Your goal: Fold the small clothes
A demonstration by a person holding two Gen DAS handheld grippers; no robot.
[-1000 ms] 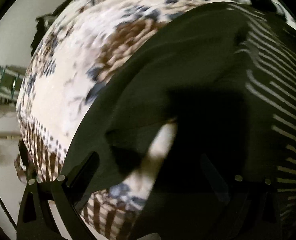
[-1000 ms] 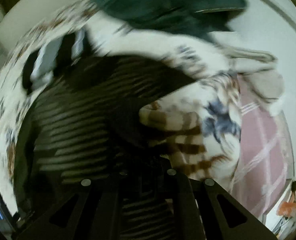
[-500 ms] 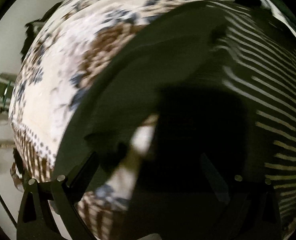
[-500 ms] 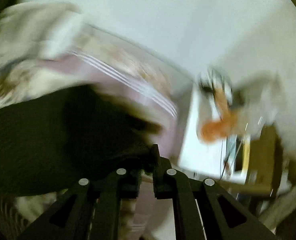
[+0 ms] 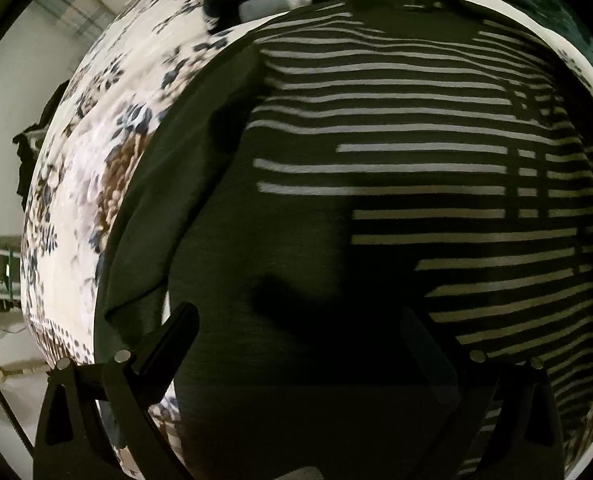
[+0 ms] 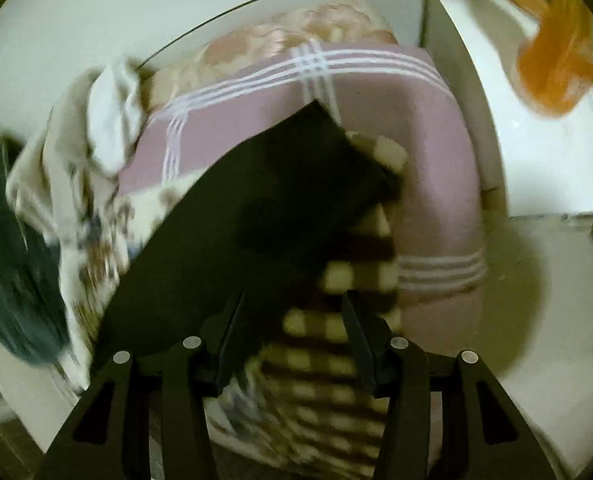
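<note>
Now: dark striped garment (image 5: 376, 200) lies spread on floral bedspread (image 5: 76, 208), its earlier lifted fold laid flat. Left gripper (image 5: 296, 320) fingers wide apart over it. Right gripper (image 6: 292, 340) parted, having released the plain corner (image 6: 296, 184); fold landed.

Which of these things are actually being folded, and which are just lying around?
In the job: dark striped garment, left gripper, right gripper.

Lying about: floral blanket, pink plaid blanket, teal cloth, cream cloth.
</note>
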